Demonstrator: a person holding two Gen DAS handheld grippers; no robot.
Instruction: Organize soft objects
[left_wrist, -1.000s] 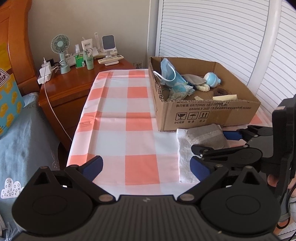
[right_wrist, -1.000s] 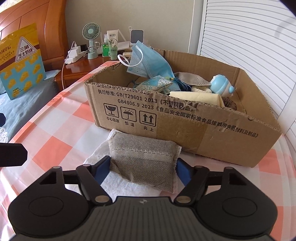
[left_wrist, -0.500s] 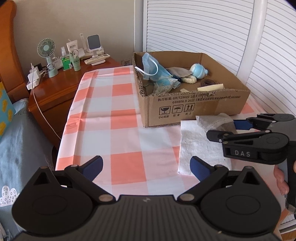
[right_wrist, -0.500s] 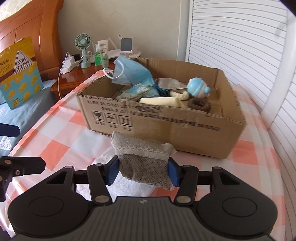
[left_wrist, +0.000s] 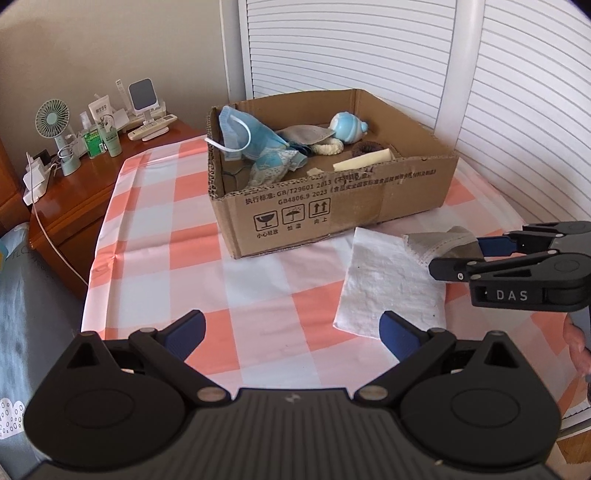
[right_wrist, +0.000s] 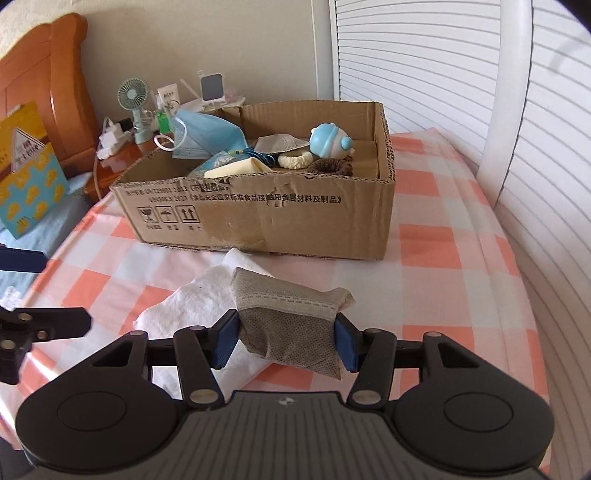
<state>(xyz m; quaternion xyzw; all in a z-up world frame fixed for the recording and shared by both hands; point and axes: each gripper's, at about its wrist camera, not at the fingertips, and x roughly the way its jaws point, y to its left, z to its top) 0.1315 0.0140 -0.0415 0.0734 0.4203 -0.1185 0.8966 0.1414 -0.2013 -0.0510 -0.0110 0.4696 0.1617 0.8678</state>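
Right wrist view: beyond our grippers the cardboard box (right_wrist: 266, 218) sits on the checked tablecloth (right_wrist: 443, 258), already holding a face mask (right_wrist: 210, 134) and other soft items. In front of the box lies a white towel (right_wrist: 192, 295). Our right gripper (right_wrist: 286, 341) clamps the grey pouch (right_wrist: 288, 317) across its short sides, just above the towel, long axis running parallel to the box's front. Our left gripper (left_wrist: 291, 332) hangs spread wide with nothing in it, farther from the box.

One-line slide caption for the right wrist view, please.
Right gripper clamps a grey fabric pouch above a white towel, facing the cardboard box.
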